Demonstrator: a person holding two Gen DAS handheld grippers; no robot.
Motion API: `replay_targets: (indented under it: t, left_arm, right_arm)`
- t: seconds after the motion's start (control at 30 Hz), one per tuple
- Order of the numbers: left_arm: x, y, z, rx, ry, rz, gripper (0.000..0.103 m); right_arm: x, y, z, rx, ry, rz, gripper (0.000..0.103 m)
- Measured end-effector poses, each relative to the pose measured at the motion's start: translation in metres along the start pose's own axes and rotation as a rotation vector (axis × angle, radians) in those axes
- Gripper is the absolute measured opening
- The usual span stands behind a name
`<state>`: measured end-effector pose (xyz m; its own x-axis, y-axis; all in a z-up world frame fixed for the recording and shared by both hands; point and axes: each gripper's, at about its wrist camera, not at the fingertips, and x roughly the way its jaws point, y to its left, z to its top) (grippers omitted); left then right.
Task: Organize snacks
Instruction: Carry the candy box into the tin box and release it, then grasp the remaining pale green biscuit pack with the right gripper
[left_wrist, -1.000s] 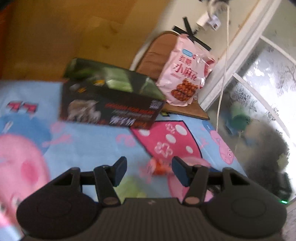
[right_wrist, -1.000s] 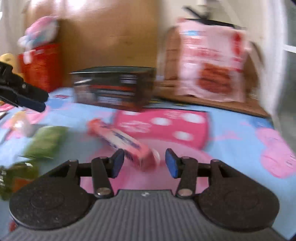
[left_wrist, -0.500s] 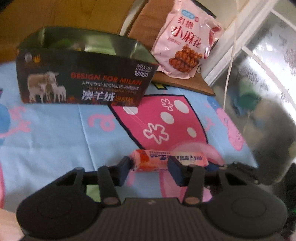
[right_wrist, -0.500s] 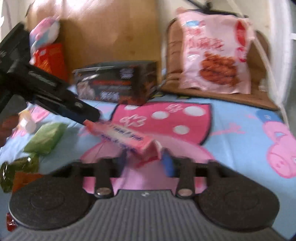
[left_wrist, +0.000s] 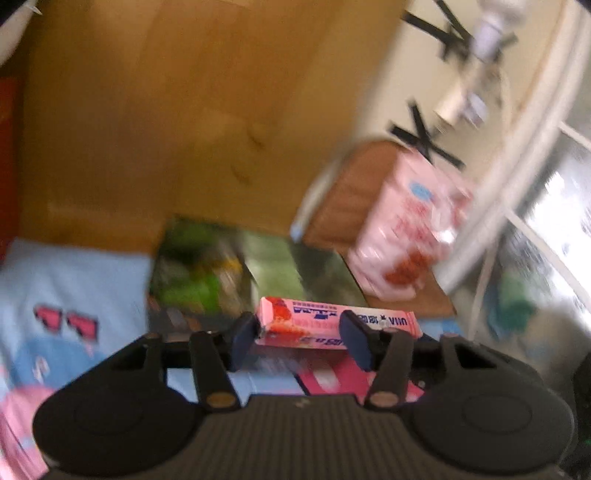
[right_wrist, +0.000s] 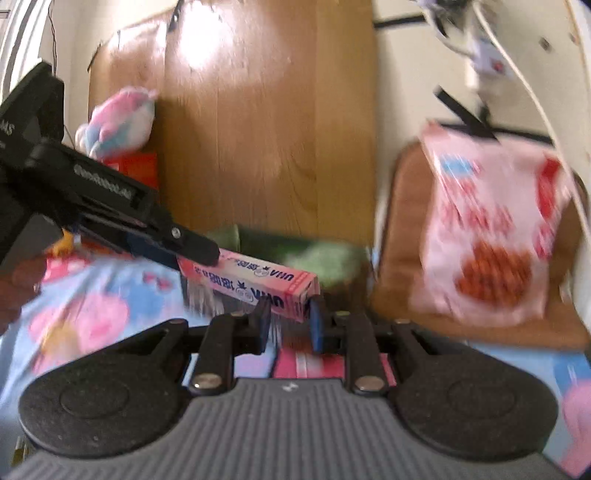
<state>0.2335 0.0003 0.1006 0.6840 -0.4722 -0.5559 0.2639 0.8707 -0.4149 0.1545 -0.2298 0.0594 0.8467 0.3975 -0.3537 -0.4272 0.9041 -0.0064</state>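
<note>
A long pink candy box (left_wrist: 332, 326) is held in the air by both grippers. My left gripper (left_wrist: 301, 341) is shut on one end of it; that gripper also shows in the right wrist view (right_wrist: 192, 254). My right gripper (right_wrist: 288, 325) is shut on the other end of the pink candy box (right_wrist: 255, 282). Behind it stands the open dark box (left_wrist: 236, 273) with green packets inside; it also shows in the right wrist view (right_wrist: 325, 258).
A large pink snack bag (right_wrist: 495, 236) leans on a brown chair (right_wrist: 399, 236) at the right. A wooden board (right_wrist: 266, 129) stands behind the box. A plush toy (right_wrist: 118, 122) sits on a red box at the left. The cartoon blanket (left_wrist: 66, 291) covers the surface.
Both grippers have lifted the pink candy box off the blanket and carried it toward the open dark box. The right gripper has closed on its end.
</note>
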Motion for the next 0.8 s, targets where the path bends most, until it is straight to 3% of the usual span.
replay_targets:
  t: [0.07,0.13,0.2,0.27,0.43,0.5,0.57,0.63,0.7,0.8]
  left_arm:
    - [0.012,0.011,0.014,-0.005,-0.031,0.044,0.059]
    - [0.032,0.02,0.023,-0.017,-0.036,0.093,0.073]
    - [0.043,0.029,0.024,-0.049,-0.019,0.146,0.072]
    - [0.039,0.03,0.017,-0.054,-0.025,0.115,0.072]
    - [-0.003,0.02,-0.016,-0.007,-0.031,0.024,0.073]
    - [-0.024,0.018,-0.035,0.002,-0.021,-0.035,0.073]
    - [-0.048,0.015,-0.053,0.025,-0.029,-0.054,0.073]
    - [-0.071,0.017,-0.073,0.017,-0.032,-0.076,0.073]
    - [-0.085,0.019,-0.09,0.006,0.0,-0.093,0.073]
    - [-0.093,0.019,-0.115,0.017,0.055,-0.095,0.073]
  right_arm:
    - [0.023,0.0,0.014,-0.01,-0.014,0.006,0.025]
    - [0.049,0.0,0.02,0.0,-0.006,0.009,0.029]
    - [0.073,0.001,0.022,0.023,0.029,0.007,0.034]
    - [0.08,-0.001,0.02,0.047,0.049,0.003,0.034]
    - [0.032,-0.013,0.012,0.123,0.028,0.076,0.035]
    - [0.01,-0.019,0.002,0.187,0.052,0.158,0.043]
    - [-0.008,-0.021,-0.011,0.237,0.084,0.234,0.051]
    - [-0.027,-0.018,-0.027,0.265,0.113,0.285,0.052]
    - [-0.044,-0.009,-0.04,0.264,0.144,0.316,0.053]
    - [-0.058,0.014,-0.053,0.221,0.176,0.324,0.064]
